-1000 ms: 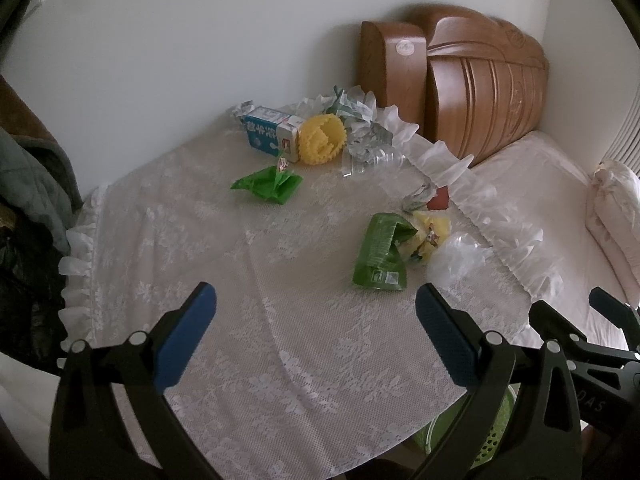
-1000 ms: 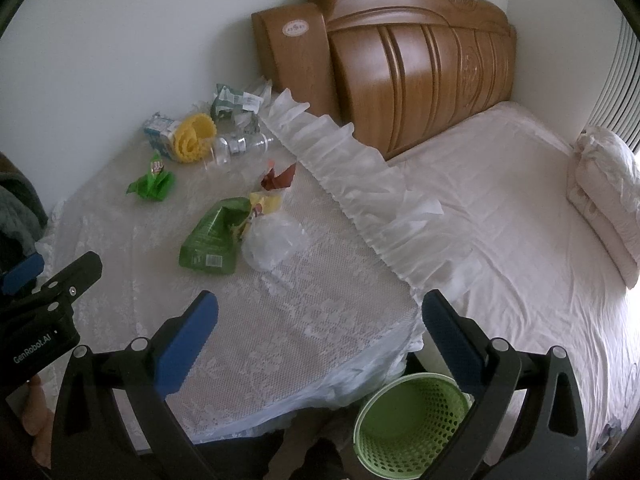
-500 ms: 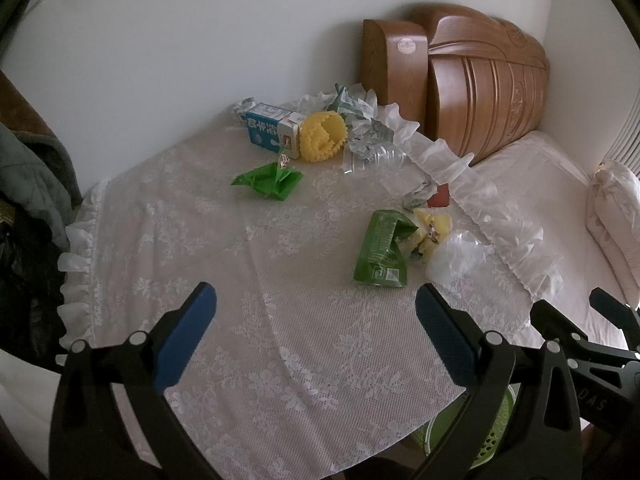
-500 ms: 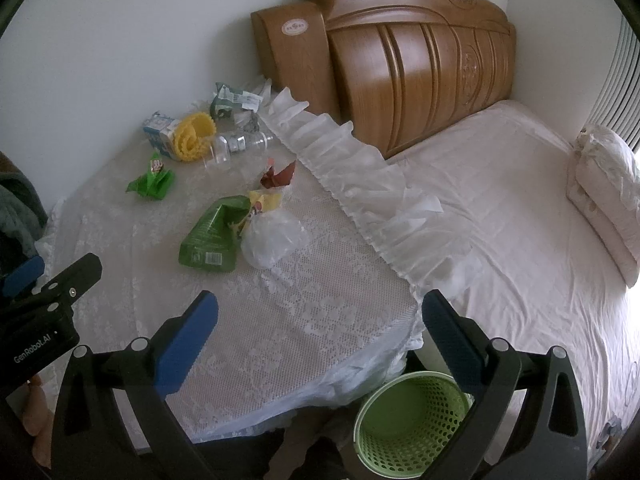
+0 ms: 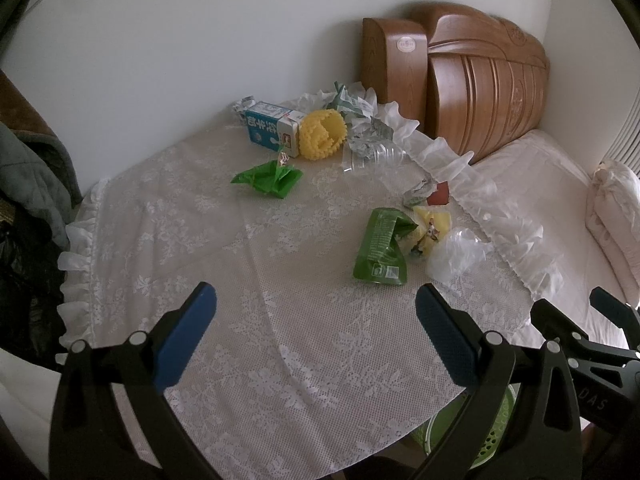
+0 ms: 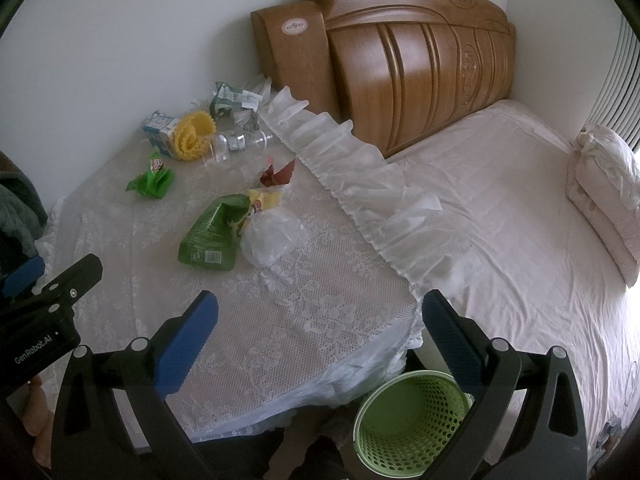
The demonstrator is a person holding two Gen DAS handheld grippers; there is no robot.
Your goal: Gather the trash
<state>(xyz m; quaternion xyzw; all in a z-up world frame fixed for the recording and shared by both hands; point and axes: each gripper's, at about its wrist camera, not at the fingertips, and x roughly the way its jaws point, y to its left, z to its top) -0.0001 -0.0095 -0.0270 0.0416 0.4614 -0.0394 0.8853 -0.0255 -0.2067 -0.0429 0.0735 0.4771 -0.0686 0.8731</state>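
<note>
Trash lies scattered on a lace-covered table. Nearest is a green snack bag, with a yellow wrapper and a clear plastic bag beside it. Farther back lie a crumpled green wrapper, a blue-and-white carton, a yellow foam net, a clear bottle and a red scrap. My left gripper is open above the near table, empty. My right gripper is open over the table's near corner, empty. A green basket stands below on the floor.
A bed with a pale sheet adjoins the table on the right, with folded bedding at its far side. A wooden headboard leans at the wall. Dark clothes hang left of the table.
Both views have shifted only slightly; the left gripper has edged a little toward the table. Neither gripper has taken hold of anything.
</note>
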